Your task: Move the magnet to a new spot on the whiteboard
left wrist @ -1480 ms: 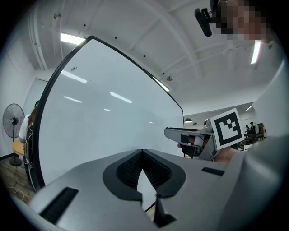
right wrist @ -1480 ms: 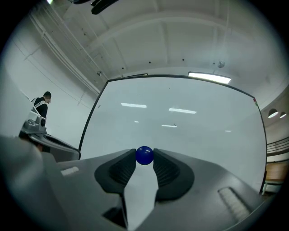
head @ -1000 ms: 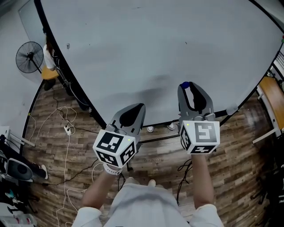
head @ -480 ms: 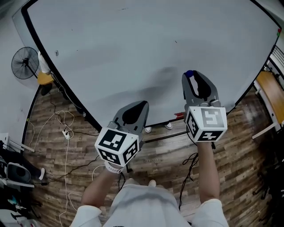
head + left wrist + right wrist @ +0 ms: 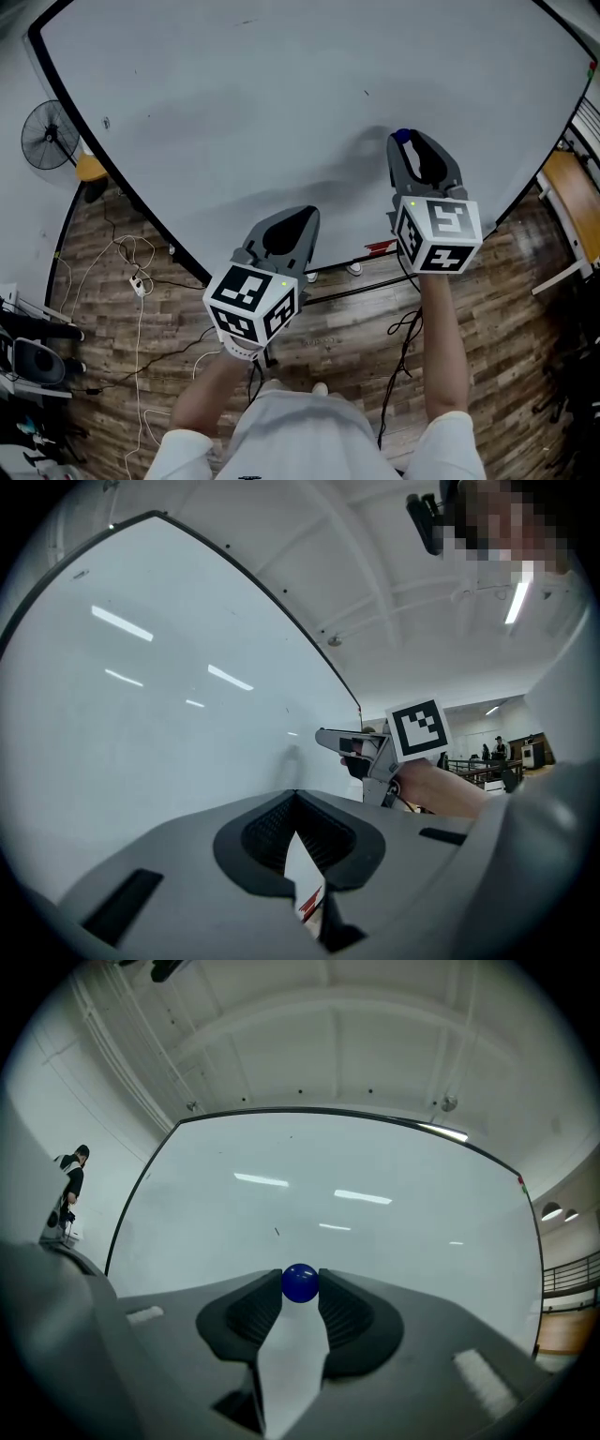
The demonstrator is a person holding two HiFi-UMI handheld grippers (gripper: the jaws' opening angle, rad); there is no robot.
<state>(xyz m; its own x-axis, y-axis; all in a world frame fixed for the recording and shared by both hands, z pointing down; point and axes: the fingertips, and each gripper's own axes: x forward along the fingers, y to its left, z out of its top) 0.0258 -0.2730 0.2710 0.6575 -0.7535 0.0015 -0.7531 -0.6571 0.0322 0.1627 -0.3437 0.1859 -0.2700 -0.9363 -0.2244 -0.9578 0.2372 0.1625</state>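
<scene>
Moved since a second ago: the right gripper [image 5: 405, 142] and its load, from mid-frame in the head view to higher and slightly further right. The left gripper [image 5: 307, 214] has also moved a little up and to the right.

1. Right fingers: closed on the blue magnet [image 5: 300, 1282], a small round piece pinched at the very tips with one pad on each flank. In the right gripper view it sits at lower centre, against the whiteboard [image 5: 234, 84]. In the head view it is right of centre in the upper half, with a faint shadow on the board just to its left. Whether it touches the board cannot be told.
2. Left fingers: pressed together to a point with nothing between them, lower centre of the head view, aimed at the board's lower part.
3. Marker cubes: one behind each pair of jaws. The right cube [image 5: 438, 234] is right of centre and the left cube [image 5: 251, 305] is lower, left of centre.
4. Forearms: bare, rising from the bottom edge.
5. Whiteboard: dark-framed, filling the upper frame, blank apart from a few small marks.
6. Surroundings: wood-plank floor [image 5: 506, 328] across the lower frame, loose cables [image 5: 131, 272] at lower left, a standing fan [image 5: 44, 136] at the left edge.
</scene>
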